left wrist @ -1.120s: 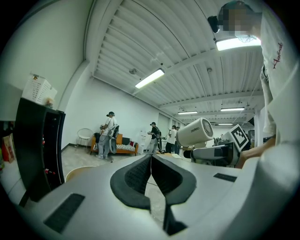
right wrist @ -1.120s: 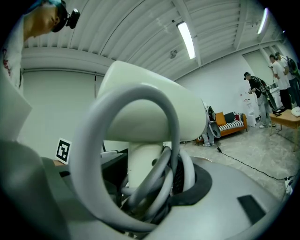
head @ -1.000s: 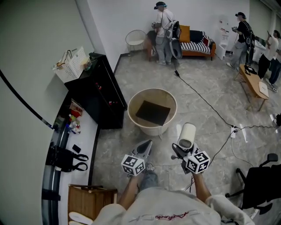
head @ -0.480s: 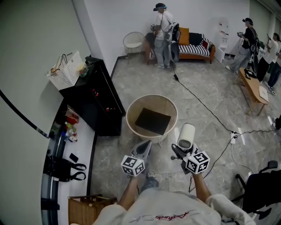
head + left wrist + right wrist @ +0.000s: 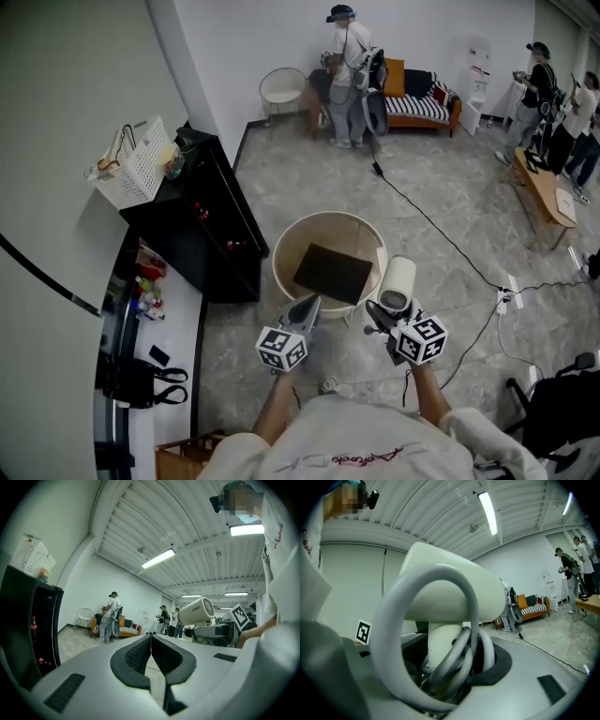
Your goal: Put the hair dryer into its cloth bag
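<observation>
Hair dryer (image 5: 399,281): cream body, clamped by handle in right gripper (image 5: 384,321), barrel above jaws with nose toward round beige tub (image 5: 281,246), held in air at right part of tub's person-side rim. Grey cord (image 5: 461,660) looped and bunched between same 2 jaws alongside handle. Left gripper (image 5: 307,309): jaws pressed together, nothing between, tip at person-side rim of tub, just left of dryer. Dark flat cloth bag (image 5: 333,273) lying inside tub, apart from both grippers. Black cabinet (image 5: 202,220) just left of tub, white basket (image 5: 131,171) on its far end. Black cable (image 5: 441,234) across floor right of tub. Orange-framed sofa (image 5: 424,92) and 1 standing person (image 5: 349,84) well beyond tub, by far wall.
</observation>
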The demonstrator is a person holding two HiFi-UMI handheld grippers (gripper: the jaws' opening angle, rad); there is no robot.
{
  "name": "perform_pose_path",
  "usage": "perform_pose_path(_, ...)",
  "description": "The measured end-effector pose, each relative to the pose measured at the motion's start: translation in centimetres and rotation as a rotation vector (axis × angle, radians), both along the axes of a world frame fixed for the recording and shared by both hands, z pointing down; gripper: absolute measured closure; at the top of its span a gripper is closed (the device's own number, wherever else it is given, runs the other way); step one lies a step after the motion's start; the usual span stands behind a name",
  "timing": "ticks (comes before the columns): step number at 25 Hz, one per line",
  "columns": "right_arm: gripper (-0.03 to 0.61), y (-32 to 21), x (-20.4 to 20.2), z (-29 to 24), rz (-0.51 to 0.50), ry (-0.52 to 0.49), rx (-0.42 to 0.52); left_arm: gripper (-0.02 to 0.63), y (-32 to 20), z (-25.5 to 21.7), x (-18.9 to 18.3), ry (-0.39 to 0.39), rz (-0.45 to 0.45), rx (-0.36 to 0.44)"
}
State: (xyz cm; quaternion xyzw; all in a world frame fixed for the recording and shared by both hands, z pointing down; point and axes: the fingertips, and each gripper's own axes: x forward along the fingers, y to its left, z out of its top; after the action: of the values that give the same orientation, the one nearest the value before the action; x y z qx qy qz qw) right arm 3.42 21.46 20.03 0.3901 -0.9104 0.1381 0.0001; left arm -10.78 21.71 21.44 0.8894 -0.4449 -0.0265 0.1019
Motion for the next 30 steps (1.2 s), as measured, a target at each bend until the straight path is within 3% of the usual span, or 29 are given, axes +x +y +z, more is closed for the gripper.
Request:
perform_pose_path(9, 0.288, -7.8, -4.2, -0.2, 0.032, -0.004, 0.006, 0.583, -7.7, 0.2, -4.3, 0.002, 0.029, 0.001)
perform_pose_path(16, 0.288, -10.9, -6.3, 0.1, 0.051, 0.0, 0.013, 0.583, -11.1, 0.8, -6.2, 0.0, 0.056, -0.003)
perform_pose_path(30, 0.288, -9.6, -4.9, 2.2, 0.128, 0.001, -0.035, 0.583, -10.4, 3.5, -3.6, 0.005, 0.163, -0.062)
